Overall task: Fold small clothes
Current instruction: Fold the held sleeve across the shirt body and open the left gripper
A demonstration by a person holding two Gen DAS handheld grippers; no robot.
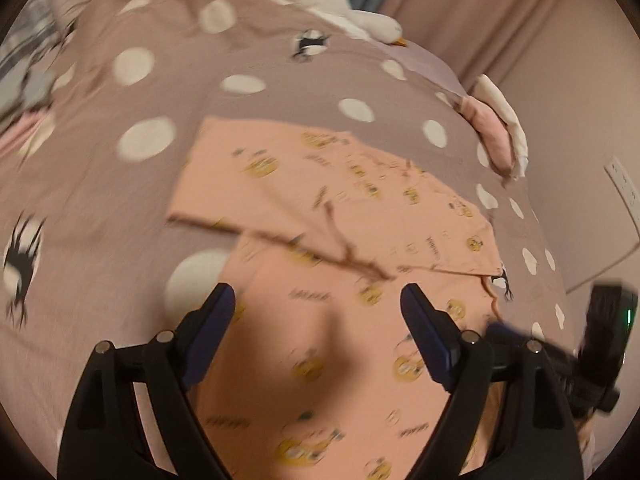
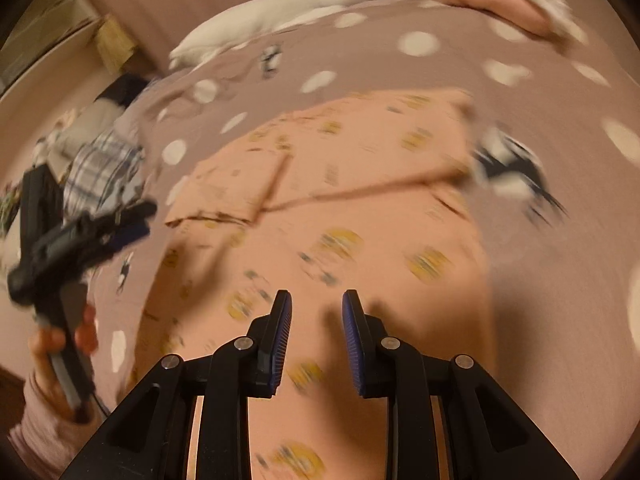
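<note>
A peach garment (image 1: 328, 216) printed with small yellow cartoon figures lies spread on the bed (image 1: 120, 184), its far portion already folded over so that a diagonal edge crosses the cloth. It sits in the middle of the mauve polka-dot bedspread, directly below both of our tools. Beyond it, a white plush goose (image 2: 280, 8) stretches along the far side of the bed, with a pink pillow (image 2: 492, 0) at the corner and a heap of plaid clothing (image 2: 100, 172) off to one side.

We judge the fold to be partway done, with the near half of the garment still flat and awaiting its turn. To do the next fold well, we would take the near edge at two points well apart, lift it evenly, and lay it square on the folded part, smoothing out any wrinkles before letting go.

Our left hand-held gripper (image 1: 318, 308) hangs above the near cloth with its jaws spread wide, released and grasping nothing; the fabric shows plainly between the blue pads. Our right hand-held gripper (image 2: 316, 312) hovers over the same cloth with its jaws only narrowly parted, and nothing is pinched between them. In the right wrist view, a hand (image 2: 60, 344) in a pink sleeve carries the left tool at the bed's edge.
</note>
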